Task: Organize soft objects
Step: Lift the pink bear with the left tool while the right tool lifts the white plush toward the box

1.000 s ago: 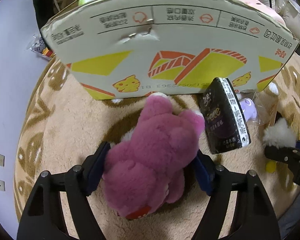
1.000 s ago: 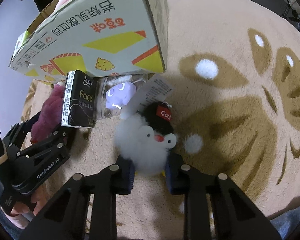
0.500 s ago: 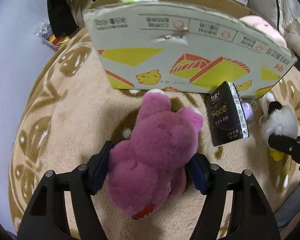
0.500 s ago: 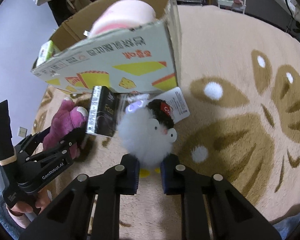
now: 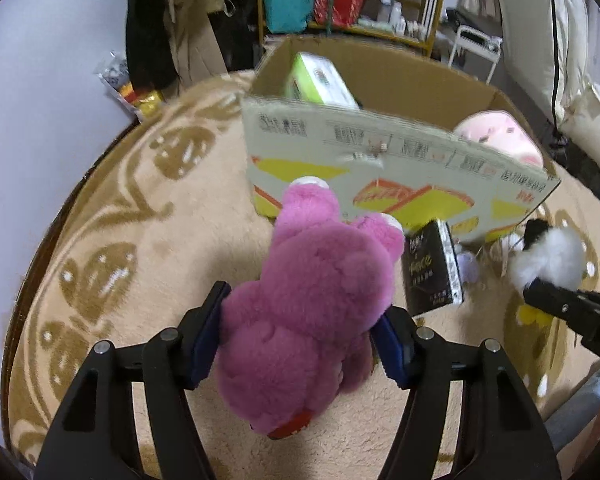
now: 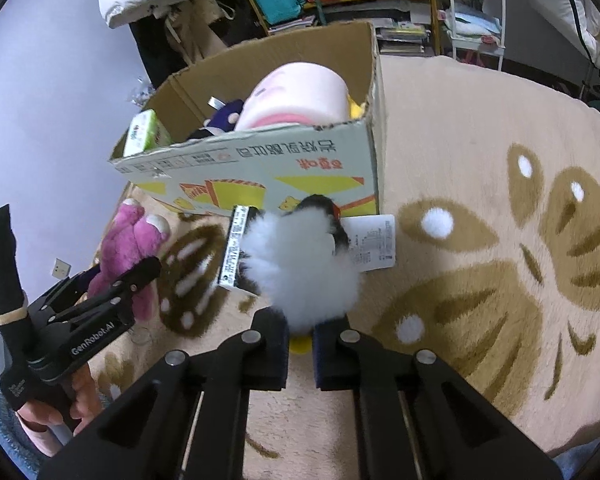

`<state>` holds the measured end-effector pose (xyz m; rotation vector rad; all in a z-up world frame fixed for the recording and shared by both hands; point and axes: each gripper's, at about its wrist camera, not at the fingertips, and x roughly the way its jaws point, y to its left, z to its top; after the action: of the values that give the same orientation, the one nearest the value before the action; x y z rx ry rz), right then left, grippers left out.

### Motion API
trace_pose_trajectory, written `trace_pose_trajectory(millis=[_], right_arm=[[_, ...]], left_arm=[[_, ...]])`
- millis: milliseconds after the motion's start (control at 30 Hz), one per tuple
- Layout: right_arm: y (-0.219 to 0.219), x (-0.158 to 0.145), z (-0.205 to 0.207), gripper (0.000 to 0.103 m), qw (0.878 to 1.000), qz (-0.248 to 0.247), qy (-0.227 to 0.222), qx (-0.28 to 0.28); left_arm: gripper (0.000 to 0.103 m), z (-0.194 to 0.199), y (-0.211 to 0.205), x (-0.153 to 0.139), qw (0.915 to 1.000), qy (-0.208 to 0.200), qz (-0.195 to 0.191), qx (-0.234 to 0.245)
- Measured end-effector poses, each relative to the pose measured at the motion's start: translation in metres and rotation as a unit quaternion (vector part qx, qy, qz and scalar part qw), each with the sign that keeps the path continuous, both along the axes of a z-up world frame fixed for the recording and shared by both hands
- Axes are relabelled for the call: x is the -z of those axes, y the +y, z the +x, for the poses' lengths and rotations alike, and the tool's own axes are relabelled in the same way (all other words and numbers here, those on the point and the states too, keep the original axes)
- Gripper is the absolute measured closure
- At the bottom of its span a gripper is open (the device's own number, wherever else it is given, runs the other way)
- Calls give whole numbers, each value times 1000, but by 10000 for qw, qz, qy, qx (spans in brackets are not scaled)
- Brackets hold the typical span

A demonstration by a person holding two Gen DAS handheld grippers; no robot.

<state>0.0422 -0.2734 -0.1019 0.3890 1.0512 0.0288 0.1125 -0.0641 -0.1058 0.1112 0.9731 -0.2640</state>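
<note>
The pink teddy bear [image 5: 320, 304] is squeezed by the left gripper [image 5: 300, 336]. The white fluffy toy [image 6: 300, 268] is pinched by the right gripper [image 6: 300, 344], with the box [image 6: 260, 160] at twelve o'clock.

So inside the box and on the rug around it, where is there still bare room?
The cardboard box is bare inside behind the green pack; its right end is filled by the pink plush. The rug right of the box is free. In front, the black tissue pack and paper tag crowd it.
</note>
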Motion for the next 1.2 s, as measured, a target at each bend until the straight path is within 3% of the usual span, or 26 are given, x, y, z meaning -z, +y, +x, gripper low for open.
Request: trace_pose_trajectory(millis=[167, 333, 533, 833, 1200], right_arm=[[-5, -11, -8, 94, 9995, 76, -292, 81], [2, -32, -12, 94, 9969, 22, -782, 132], [10, -60, -23, 94, 9882, -221, -1511, 92], [20, -88, -26, 94, 9701, -376, -2398, 75], [18, -105, 3, 94, 9558, -594, -2878, -98]], left_arm=[[37, -6, 10, -19, 9990, -236, -333, -158], [37, -17, 17, -46, 9952, -722, -617, -223], [36, -29, 15, -66, 9899, -1283, -530, -279], [36, -41, -4, -100, 9743, -2203, -455, -108], [36, -4, -31, -114, 9705, -2371, -387, 178]])
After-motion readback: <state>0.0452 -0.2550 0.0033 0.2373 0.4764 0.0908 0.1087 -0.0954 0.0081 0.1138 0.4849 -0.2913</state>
